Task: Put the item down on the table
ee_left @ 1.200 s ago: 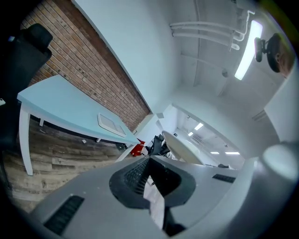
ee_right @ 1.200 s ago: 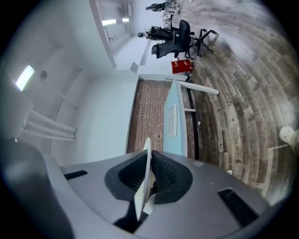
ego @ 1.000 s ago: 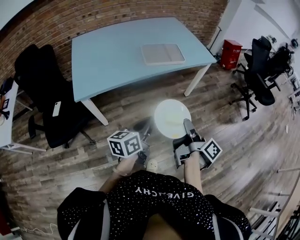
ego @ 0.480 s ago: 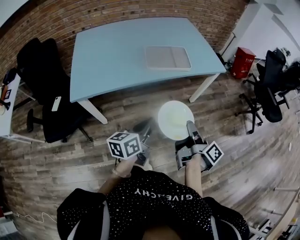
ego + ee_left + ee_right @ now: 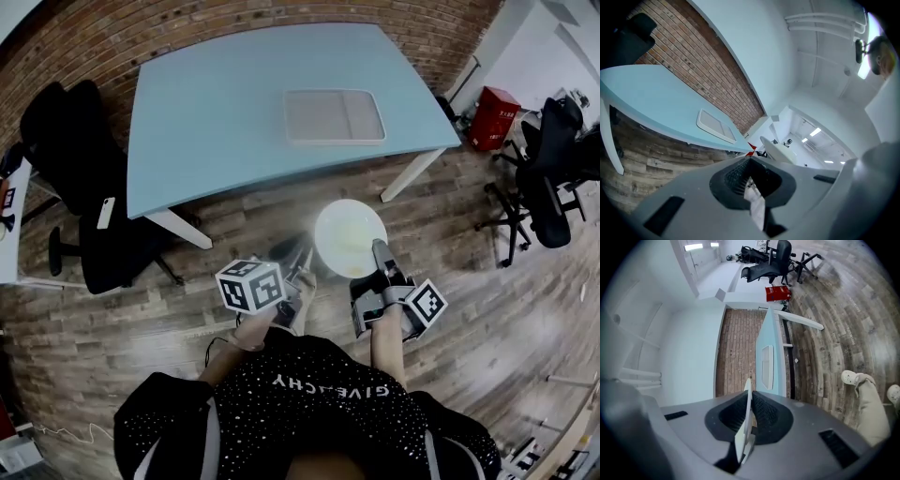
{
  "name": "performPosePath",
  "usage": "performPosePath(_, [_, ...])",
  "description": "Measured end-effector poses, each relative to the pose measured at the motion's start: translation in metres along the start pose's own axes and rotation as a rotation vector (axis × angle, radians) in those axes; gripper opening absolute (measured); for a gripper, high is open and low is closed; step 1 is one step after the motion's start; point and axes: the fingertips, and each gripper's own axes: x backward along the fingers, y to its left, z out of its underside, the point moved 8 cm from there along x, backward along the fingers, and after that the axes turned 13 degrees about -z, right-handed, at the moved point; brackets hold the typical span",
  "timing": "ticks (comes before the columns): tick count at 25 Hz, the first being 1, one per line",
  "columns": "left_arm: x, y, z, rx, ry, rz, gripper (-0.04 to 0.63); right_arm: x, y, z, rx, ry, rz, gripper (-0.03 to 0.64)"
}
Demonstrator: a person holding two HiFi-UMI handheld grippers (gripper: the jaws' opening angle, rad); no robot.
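Observation:
A round white plate hangs level above the wooden floor, in front of the light blue table. My right gripper is shut on the plate's near rim; in the right gripper view the plate shows edge-on between the pads. My left gripper hangs just left of the plate, apart from it, its jaws shut with nothing in them. In the left gripper view the plate floats beyond the jaws.
A flat grey tray lies on the table near its front right edge. Black office chairs stand at the left and at the right. A red box sits on the floor by the table's right end.
The table has drawn a little nearer and more central in the head view. The plate stays in my right gripper; both grippers keep their places in front of the body.

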Motion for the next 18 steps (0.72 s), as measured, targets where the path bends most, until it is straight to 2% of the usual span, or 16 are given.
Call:
performPosePath(10, [-0.111,0.04,-0.09,0.023,-0.007,-0.034,0.011,-0.145,-0.01,-0.051,0.011,0.041,0.017,0.029])
performPosePath(18, [-0.222,0.063,-0.18,0.04,-0.026,-0.042,0.011,-0.289,-0.012,-0.107,0.057,0.093,0.041,0.029])
